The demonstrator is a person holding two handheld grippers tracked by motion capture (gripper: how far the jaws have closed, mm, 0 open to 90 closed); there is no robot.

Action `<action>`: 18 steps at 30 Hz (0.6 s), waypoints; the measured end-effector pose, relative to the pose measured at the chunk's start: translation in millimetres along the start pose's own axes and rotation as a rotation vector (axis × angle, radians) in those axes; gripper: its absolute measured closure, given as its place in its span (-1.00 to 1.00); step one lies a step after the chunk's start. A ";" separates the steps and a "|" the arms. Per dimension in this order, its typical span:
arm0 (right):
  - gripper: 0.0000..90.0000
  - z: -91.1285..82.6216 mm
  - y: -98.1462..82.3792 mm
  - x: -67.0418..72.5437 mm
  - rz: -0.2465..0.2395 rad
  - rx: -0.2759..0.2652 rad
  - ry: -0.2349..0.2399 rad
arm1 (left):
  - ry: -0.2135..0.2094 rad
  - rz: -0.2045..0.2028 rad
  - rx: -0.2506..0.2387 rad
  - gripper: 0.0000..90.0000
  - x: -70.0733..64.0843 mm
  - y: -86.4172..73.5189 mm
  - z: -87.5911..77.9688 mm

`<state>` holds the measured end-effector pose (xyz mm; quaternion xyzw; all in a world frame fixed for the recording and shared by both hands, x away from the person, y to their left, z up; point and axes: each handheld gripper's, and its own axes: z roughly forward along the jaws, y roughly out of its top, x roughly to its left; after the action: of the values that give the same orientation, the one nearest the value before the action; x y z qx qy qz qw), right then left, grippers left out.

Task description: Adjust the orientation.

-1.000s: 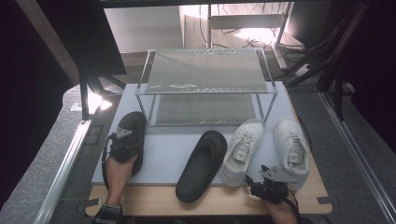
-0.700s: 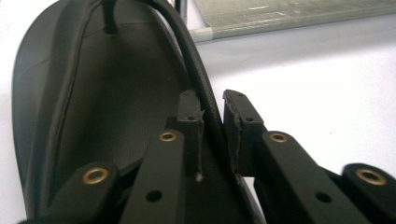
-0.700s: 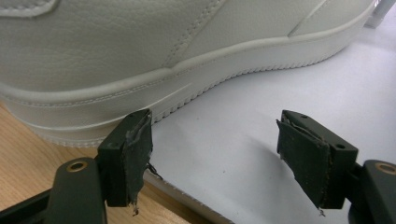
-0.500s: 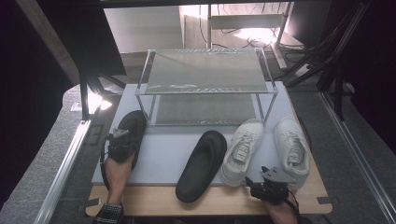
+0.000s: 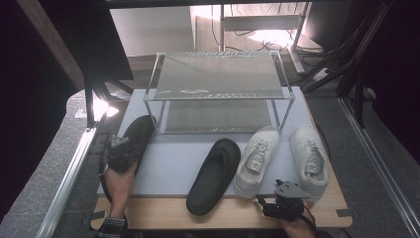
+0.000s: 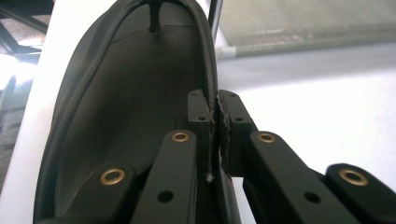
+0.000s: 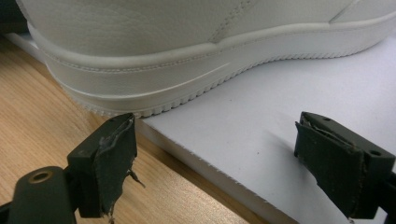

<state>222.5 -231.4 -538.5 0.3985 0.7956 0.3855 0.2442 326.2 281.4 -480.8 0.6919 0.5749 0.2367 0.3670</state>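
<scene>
Black slipper (image 5: 132, 139) (white sneaker (image 5: 257, 159))

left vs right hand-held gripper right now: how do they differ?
The left hand-held gripper is shut on the rim of the black slipper; the right hand-held gripper is open, its jaws having just been opening, with nothing between them. The left sits at the mat's left edge, the right near the white sneaker's heel. Both are held low at the table.

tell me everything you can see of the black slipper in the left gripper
The black slipper looks like matte rubber or foam, with a raised rim and a toe post near its far end. It lies at the grey mat's left edge, toe toward the rack. The left gripper has just closed on its side rim.
</scene>
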 end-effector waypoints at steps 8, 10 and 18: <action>-0.70 0.5 0.1 2.0 -0.018 0.008 -0.017 | -0.005 0.005 -0.034 0.88 2.5 11.0 -18.6; -0.70 0.5 0.1 2.1 -0.017 0.009 -0.017 | -0.001 0.007 -0.036 0.88 3.3 13.0 -21.8; -0.70 0.4 0.0 1.1 -0.014 0.005 -0.010 | 0.025 0.008 -0.066 0.88 13.0 29.7 -47.3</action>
<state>222.2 -230.2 -538.8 0.3956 0.7980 0.3798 0.2498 312.2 303.1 -429.5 0.6787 0.5686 0.2659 0.3813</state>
